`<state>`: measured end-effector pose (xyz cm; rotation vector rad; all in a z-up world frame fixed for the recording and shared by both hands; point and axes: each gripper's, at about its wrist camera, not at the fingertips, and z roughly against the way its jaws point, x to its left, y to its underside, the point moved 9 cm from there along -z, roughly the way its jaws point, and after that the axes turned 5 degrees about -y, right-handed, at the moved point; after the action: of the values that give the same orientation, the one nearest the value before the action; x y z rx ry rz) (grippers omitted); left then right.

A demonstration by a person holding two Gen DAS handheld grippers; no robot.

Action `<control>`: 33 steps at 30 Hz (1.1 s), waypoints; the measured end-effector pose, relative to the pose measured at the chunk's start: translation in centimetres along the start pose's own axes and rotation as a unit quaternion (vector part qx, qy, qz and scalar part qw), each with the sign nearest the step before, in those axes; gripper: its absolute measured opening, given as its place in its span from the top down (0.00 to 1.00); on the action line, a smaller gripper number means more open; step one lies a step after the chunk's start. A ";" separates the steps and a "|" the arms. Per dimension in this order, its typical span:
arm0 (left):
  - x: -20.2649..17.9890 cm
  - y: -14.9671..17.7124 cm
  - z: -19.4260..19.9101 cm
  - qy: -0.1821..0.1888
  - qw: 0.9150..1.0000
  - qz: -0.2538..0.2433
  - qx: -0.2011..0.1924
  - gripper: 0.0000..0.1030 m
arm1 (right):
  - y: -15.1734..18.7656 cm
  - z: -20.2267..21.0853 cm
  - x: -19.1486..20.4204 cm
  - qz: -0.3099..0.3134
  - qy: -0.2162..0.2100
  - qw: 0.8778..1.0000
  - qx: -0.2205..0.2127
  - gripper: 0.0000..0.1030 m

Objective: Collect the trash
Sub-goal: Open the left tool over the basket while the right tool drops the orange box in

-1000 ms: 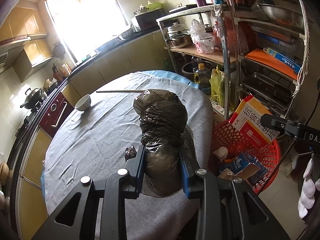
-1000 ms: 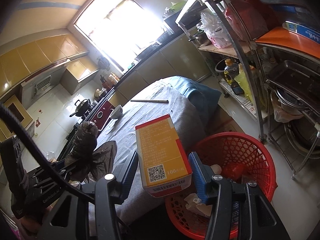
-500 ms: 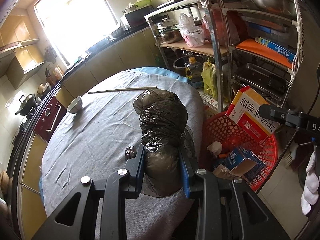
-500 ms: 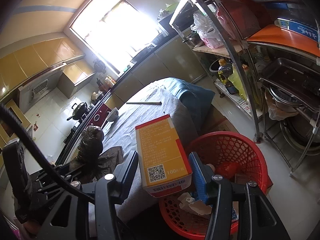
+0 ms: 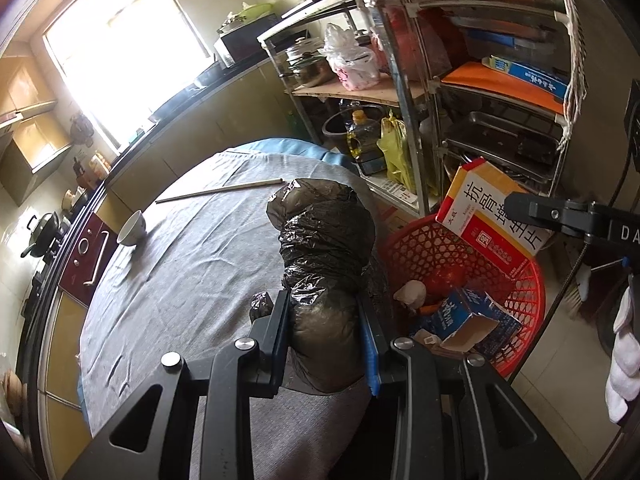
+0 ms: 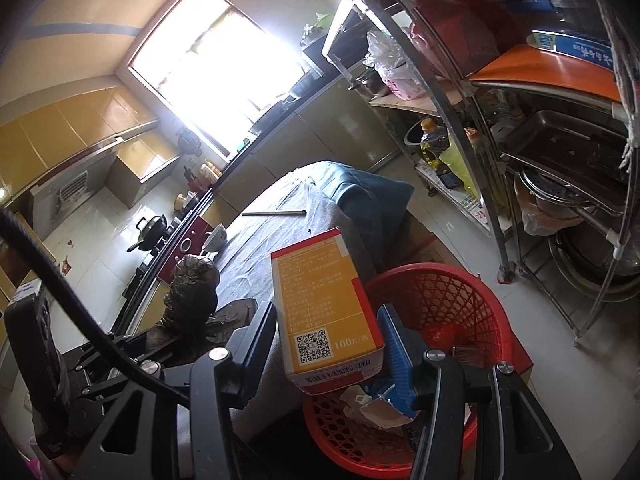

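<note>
Trash here runs from big to small: the red basket (image 5: 520,292) at four o'clock off the table (image 5: 180,280) already holds a torn blue carton (image 5: 468,320). Next, the black bag (image 5: 326,264), clamped at its lower end by the left gripper (image 5: 324,336), looks soft, crinkly and probably slippery; a grip at its narrow waist seems safest. The orange box (image 6: 324,308), pinched across its flat sides by the right gripper (image 6: 328,344) above the basket, looks stiff and light.
</note>
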<state>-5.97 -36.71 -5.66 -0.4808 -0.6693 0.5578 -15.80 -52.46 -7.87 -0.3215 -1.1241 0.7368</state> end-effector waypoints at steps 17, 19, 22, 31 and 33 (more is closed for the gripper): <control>-2.9 -0.2 -1.1 0.019 0.999 -0.033 0.013 0.67 | 0.4 1.1 -2.2 -0.020 0.011 1.000 -0.002 0.46; -3.2 -0.1 -1.3 0.022 0.999 -0.036 0.015 0.67 | 0.5 1.1 -2.5 -0.023 0.012 1.000 -0.001 0.46; -3.8 0.0 -1.6 0.029 0.999 -0.040 0.019 0.67 | 0.7 1.0 -3.1 -0.032 0.013 0.999 0.002 0.46; -5.0 0.9 -2.7 0.056 0.997 -0.043 0.036 0.67 | 1.1 0.8 -4.5 -0.050 0.022 0.999 0.006 0.46; -5.4 1.0 -2.8 0.065 0.996 -0.046 0.036 0.67 | 1.1 0.8 -4.9 -0.054 0.025 0.998 0.005 0.46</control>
<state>-7.89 -39.90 -10.54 -0.4136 -0.5432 0.4581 -18.10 -55.05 -11.62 -0.2668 -1.0825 0.6357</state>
